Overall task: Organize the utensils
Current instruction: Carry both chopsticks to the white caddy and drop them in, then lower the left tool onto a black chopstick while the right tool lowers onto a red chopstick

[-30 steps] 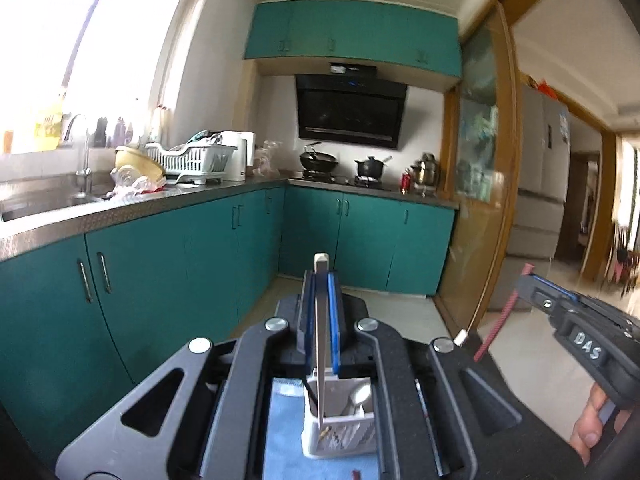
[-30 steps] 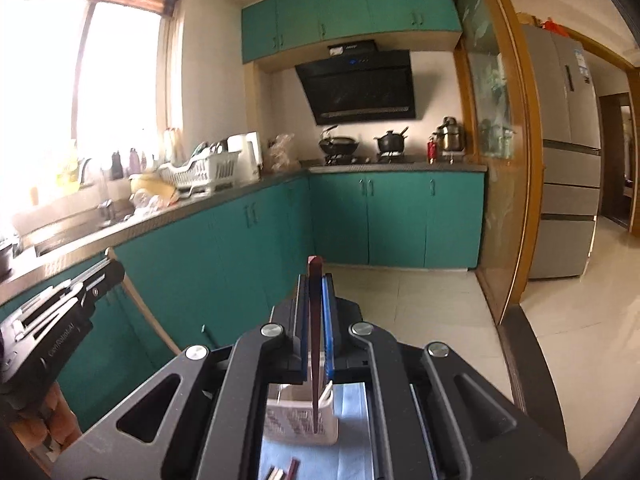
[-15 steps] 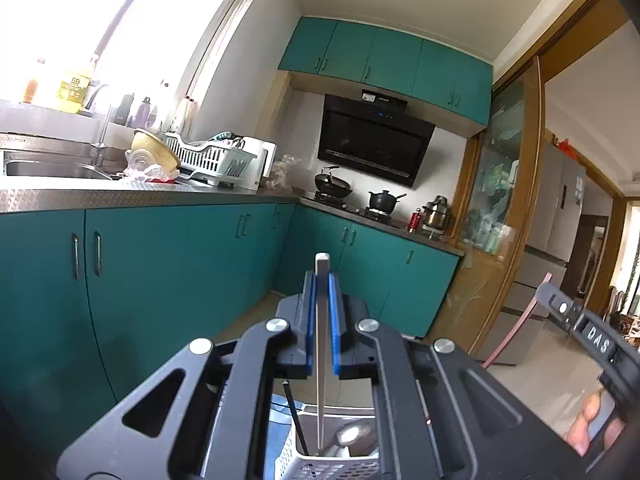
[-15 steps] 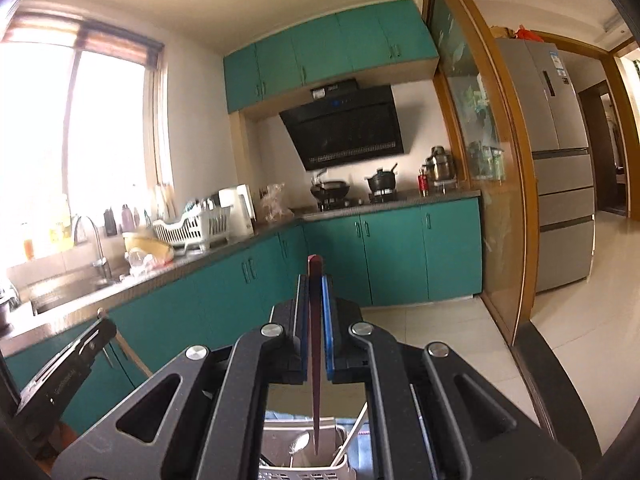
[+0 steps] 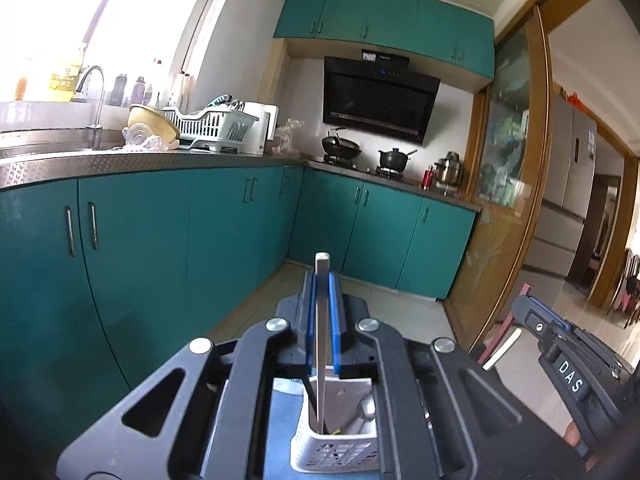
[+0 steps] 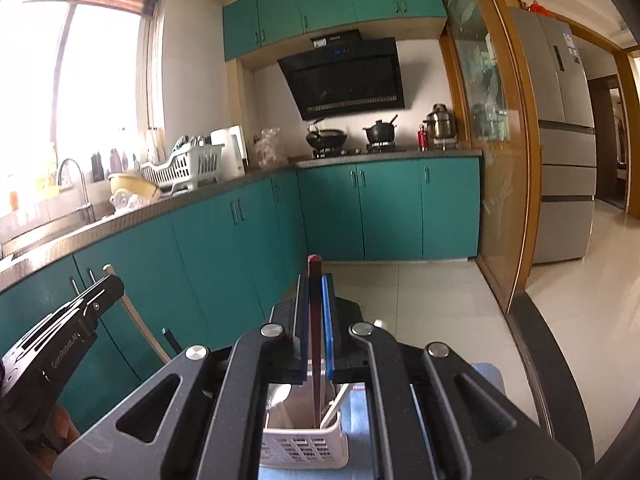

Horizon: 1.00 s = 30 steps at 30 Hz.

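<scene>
My left gripper (image 5: 323, 292) is shut on a pale flat chopstick (image 5: 321, 344). The chopstick's lower end dips into a white slotted utensil caddy (image 5: 336, 450), which holds a metal spoon (image 5: 366, 406). In the right wrist view my right gripper (image 6: 315, 286) is shut on a dark red chopstick (image 6: 316, 360), and its lower end reaches into the same caddy (image 6: 302, 446). Each gripper shows in the other's view: the right gripper (image 5: 560, 364) at the right edge, the left gripper (image 6: 64, 344) at the left edge. The caddy stands on a blue cloth (image 5: 280, 420).
Teal base cabinets (image 5: 224, 232) run along the left and back, with a steel counter (image 5: 120, 158), a tap, a dish rack (image 5: 208, 128) and pots on a hob (image 6: 348, 136). A glass sliding door (image 6: 492, 160) and a fridge (image 6: 564, 140) stand on the right. A tiled floor lies ahead.
Both grippers have come down with their chopsticks still held. The caddy now looks larger and closer beneath them, with both chopstick ends inside it.
</scene>
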{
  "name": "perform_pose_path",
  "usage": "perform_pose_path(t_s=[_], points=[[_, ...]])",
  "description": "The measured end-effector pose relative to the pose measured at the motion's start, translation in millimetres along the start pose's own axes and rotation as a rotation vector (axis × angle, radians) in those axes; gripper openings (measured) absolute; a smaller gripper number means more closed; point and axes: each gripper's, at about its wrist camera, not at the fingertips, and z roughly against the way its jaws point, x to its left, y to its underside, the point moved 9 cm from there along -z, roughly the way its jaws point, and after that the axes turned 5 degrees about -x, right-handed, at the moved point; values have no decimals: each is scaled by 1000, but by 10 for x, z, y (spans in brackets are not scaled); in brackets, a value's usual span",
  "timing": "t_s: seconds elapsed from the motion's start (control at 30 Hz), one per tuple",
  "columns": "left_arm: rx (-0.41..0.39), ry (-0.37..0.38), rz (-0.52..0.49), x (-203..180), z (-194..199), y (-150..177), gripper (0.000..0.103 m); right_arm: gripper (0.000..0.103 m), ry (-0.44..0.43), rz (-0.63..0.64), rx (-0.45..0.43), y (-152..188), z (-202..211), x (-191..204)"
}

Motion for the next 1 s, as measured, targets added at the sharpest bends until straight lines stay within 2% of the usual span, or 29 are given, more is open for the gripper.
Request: perform_pose_path(t_s=[0.13, 0.17, 0.23, 0.37, 0.43, 0.5, 0.63, 0.7, 0.77, 0.8, 0.83, 0.9, 1.0], points=[[20, -3, -10, -1, 3, 121, 6, 8, 2, -2, 29, 119, 6, -25], [24, -5, -9, 6, 6, 135, 9, 10, 7, -2, 34, 150, 23, -44], [33, -1, -12, 2, 16, 181, 12, 19, 7, -7, 38, 178, 68, -60], [22, -5, -41, -9, 111, 244, 30, 28, 9, -23, 35, 236, 223, -114], [15, -9, -59, -26, 170, 276, 37, 38, 10, -41, 29, 256, 314, -154], [20, -6, -76, -33, 238, 342, 51, 42, -1, -70, 28, 306, 435, -205], [67, 8, -126, -28, 401, 579, 61, 46, -6, -105, 65, 542, 666, -302], [118, 9, -166, -3, 460, 765, 67, 48, -3, -116, 122, 805, 771, -339], [184, -7, -203, 73, 501, 998, 68, 48, -7, -116, 251, 1247, 784, -342], [251, -20, -220, 166, 517, 1211, 69, 48, -8, -103, 342, 1533, 754, -323], [304, -33, -219, 252, 531, 1380, 69, 48, -3, -90, 435, 1831, 716, -299], [394, -50, -193, 428, 577, 1704, 69, 48, -9, -70, 552, 2246, 654, -220], [500, -63, -203, 631, 640, 2113, 69, 48, -32, -38, 639, 2587, 611, -31]])
